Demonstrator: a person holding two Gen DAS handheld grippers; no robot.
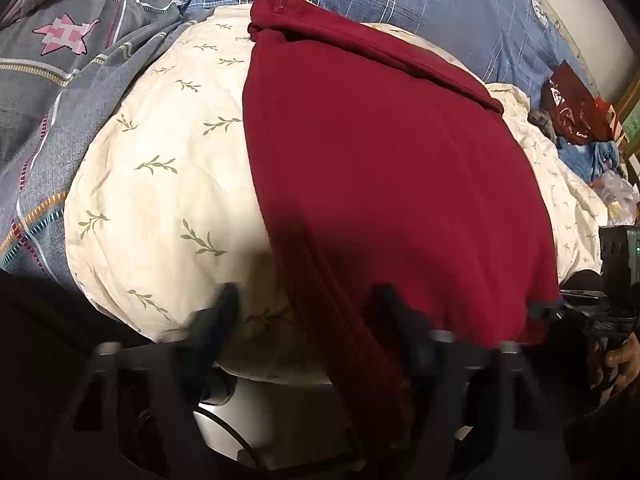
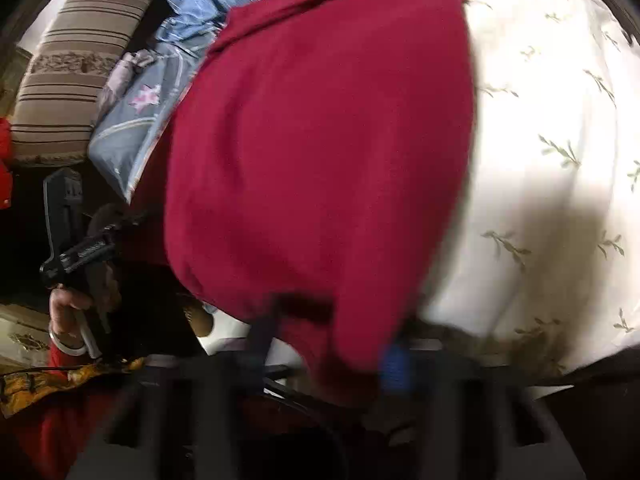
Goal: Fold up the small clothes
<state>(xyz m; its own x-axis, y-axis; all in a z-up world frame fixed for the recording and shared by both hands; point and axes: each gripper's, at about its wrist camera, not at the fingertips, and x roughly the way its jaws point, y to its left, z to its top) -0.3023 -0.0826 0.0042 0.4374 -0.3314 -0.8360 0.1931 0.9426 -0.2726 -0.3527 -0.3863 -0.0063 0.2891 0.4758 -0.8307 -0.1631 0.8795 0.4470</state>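
A soft, dark-red knit garment [image 1: 380,168] lies draped over the cream leaf-print quilt [image 1: 160,160]. The left gripper [image 1: 304,300] stands wide at its near edge. The right gripper [image 2: 332,340] is blurred; its black fingers straddle the hem, grip unclear.

Home bedrm: quilt [image 1: 160,200] (leaf print), striped pillow [image 2: 76,60].

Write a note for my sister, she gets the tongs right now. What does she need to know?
Left tongs: open, fingers either side of the near edge of the dark red knit garment, not gripping.
Right tongs: at the same near hem; blurred, so grip is unclear.
The garment lies spread on the cream leaf-print quilt, its far end turned over in one fold.
Left to do: take the near hem, fold it toward the far end, and smooth it.
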